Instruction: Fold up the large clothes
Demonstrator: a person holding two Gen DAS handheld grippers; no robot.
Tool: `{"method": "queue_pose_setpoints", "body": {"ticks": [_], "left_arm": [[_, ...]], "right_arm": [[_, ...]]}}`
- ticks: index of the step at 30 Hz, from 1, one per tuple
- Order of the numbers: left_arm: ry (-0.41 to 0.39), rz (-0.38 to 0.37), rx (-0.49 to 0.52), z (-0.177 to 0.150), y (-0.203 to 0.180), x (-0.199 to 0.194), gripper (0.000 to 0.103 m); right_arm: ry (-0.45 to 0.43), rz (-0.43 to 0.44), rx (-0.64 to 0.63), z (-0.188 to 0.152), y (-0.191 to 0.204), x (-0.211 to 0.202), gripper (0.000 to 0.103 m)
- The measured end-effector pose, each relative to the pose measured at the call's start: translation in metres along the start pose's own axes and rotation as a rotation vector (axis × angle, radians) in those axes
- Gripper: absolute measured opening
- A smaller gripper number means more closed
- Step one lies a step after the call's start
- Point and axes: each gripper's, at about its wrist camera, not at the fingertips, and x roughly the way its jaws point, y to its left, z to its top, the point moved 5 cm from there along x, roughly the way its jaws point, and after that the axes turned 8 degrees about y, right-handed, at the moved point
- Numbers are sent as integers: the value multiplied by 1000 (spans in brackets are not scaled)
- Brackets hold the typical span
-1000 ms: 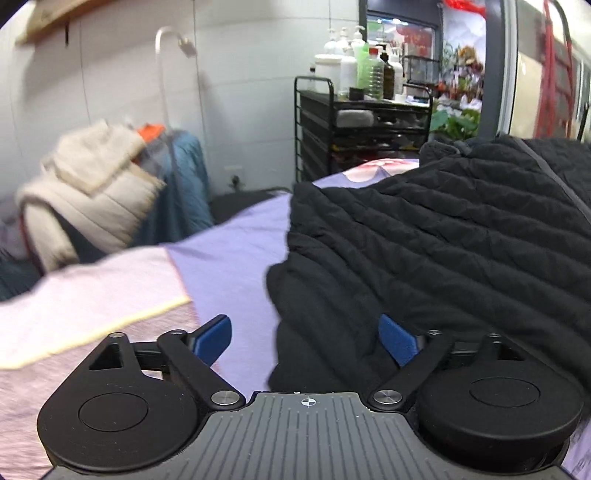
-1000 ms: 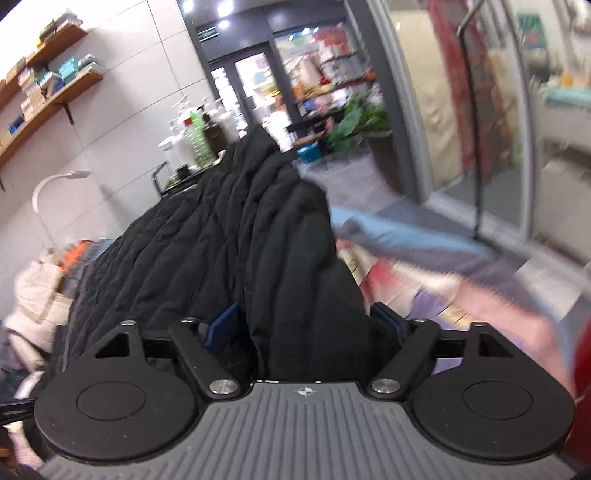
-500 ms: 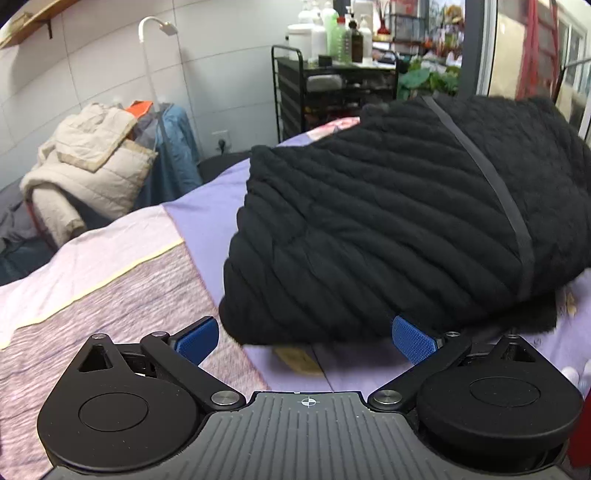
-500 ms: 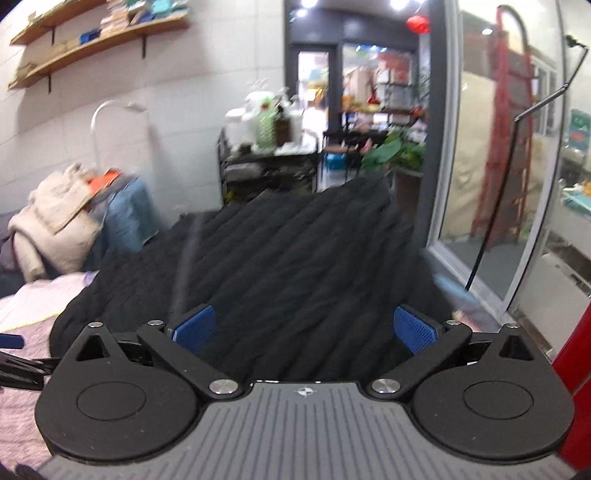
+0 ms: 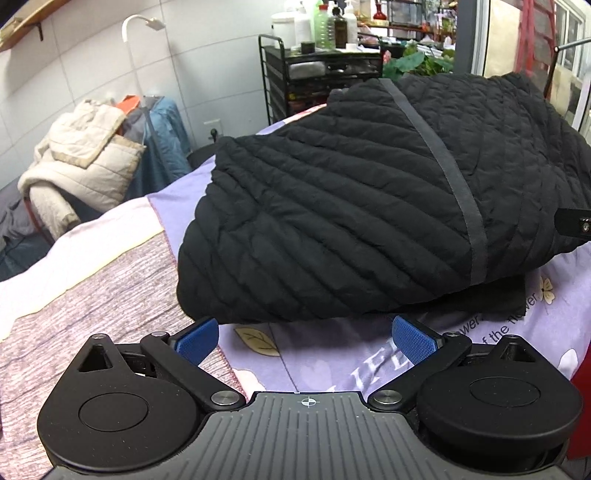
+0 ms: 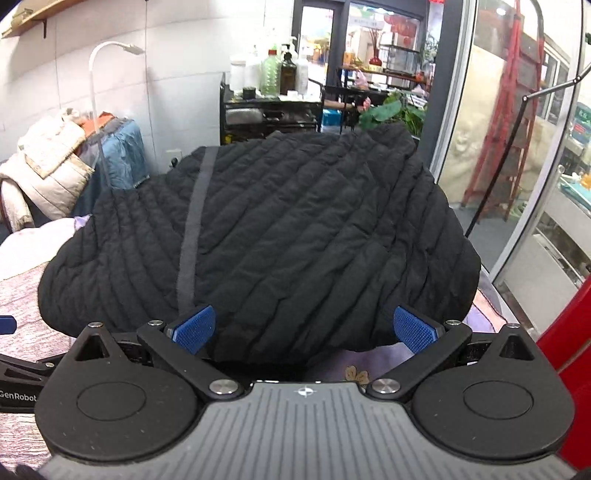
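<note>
A black quilted jacket [image 5: 351,206] lies folded in a thick bundle on the purple patterned bedsheet [image 5: 332,362]. It also shows in the right wrist view [image 6: 277,236], with a grey strip running down its left side. My left gripper [image 5: 304,341] is open and empty, just short of the jacket's near edge. My right gripper [image 6: 304,328] is open and empty, with its blue fingertips at the jacket's near edge. A bit of the right gripper shows at the right edge of the left wrist view [image 5: 576,225].
A pile of cream and blue clothes [image 5: 88,162] lies at the back left under a white lamp [image 5: 144,26]. A black trolley with bottles [image 5: 321,74] stands behind the bed. Glass doors [image 6: 517,147] are on the right. A red object [image 6: 569,354] is close on the right.
The right gripper has let go of the jacket and opened. The jacket has come down into a folded bundle on the sheet. Both grippers have drawn back toward me.
</note>
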Motion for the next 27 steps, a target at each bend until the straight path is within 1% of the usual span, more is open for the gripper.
{"method": "queue_pose_setpoints", "body": {"ticks": [3,8,19,27], "left_arm": [[5,-11,2,0,-5,2,103],[18,-14,11,1,-10,5,103],[32,-5,20,2,-7,10,103],[32,-10,72,-3,-14,11,103]], "right_arm": [[8,-20,-10,1,1,3,103],[10,1,-14,3,3,6,103],[32,-2,-22,-1,7,10,103],[49,-36,-64,-2,11,14,103]]}}
